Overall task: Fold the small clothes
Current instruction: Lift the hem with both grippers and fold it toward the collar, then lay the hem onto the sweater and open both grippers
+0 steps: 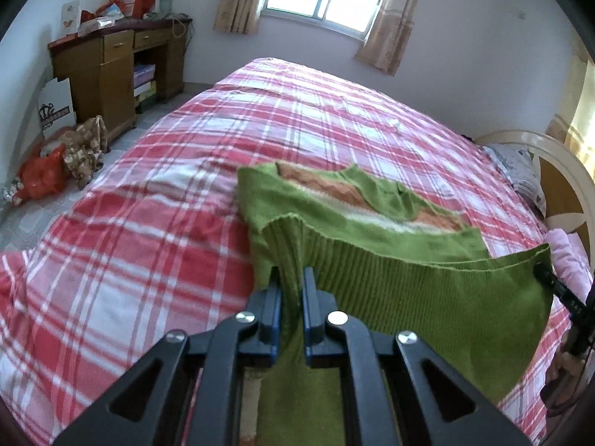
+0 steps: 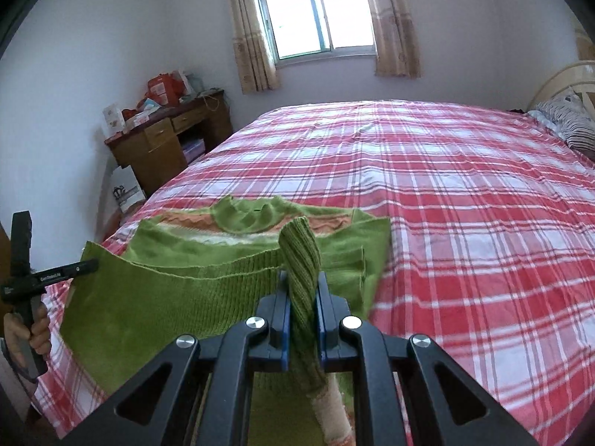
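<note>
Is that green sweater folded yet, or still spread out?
Partly folded: the green sweater has its ribbed hem lifted by the left gripper and right gripper over the flat collar end.

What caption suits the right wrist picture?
Right gripper pinches the green sweater's ribbed hem above a plaid bed.

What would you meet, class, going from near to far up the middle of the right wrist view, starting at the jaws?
Right gripper, shut on the ribbed hem of the green sweater → the sweater's collar → the bare red plaid bedsheet → the window on the far wall.
</note>
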The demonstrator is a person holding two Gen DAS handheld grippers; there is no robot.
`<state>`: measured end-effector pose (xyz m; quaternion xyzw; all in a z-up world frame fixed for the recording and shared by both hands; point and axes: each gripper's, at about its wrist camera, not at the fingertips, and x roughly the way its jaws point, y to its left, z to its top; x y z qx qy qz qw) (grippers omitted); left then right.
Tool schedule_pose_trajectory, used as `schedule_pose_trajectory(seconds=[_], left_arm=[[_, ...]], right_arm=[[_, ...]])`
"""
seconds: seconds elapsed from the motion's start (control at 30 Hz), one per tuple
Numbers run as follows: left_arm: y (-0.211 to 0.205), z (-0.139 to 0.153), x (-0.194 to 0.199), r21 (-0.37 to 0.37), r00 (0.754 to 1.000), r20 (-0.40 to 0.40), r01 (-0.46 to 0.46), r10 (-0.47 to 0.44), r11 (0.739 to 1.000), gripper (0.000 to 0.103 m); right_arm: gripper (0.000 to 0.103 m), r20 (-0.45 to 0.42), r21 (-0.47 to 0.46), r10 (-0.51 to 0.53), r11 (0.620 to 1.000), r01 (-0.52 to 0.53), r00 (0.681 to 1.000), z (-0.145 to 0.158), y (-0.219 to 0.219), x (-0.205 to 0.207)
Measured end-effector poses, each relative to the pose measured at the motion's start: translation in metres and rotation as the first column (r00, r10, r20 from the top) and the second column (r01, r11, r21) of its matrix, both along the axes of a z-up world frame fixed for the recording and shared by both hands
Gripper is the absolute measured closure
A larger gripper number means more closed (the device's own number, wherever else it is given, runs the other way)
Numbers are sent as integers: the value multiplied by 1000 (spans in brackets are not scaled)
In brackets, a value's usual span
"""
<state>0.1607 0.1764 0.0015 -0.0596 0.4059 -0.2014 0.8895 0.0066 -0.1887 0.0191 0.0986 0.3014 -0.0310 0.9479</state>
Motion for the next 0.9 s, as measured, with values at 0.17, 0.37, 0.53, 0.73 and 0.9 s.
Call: schedule_pose_trajectory(seconds=[0.17,0.37,0.53,0.73,0.9], left_arm=[[-18,5,33,46,1000,12,1,-2,999,94],[-39,9,81,85,1000,23,-18,16,996,94],[-63,6,119,127,997,55,-69,62,990,96],[-78,-28,160,206,984,43,-175,170,963,97],[-66,-50,168,190,976,-27,-206,215,960,97]], right_arm=[[93,-7,-13,-3,1000,3,1000,2,-10,35],[93,-17,-48,-28,998,27,999,0,-27,89],[93,-37,-104,-62,993,58,997,-14,-39,137],[93,-99,-112,-136,986,124,986,-55,-57,165],[93,-122,-110,-162,983,149,979,-63,-65,167]])
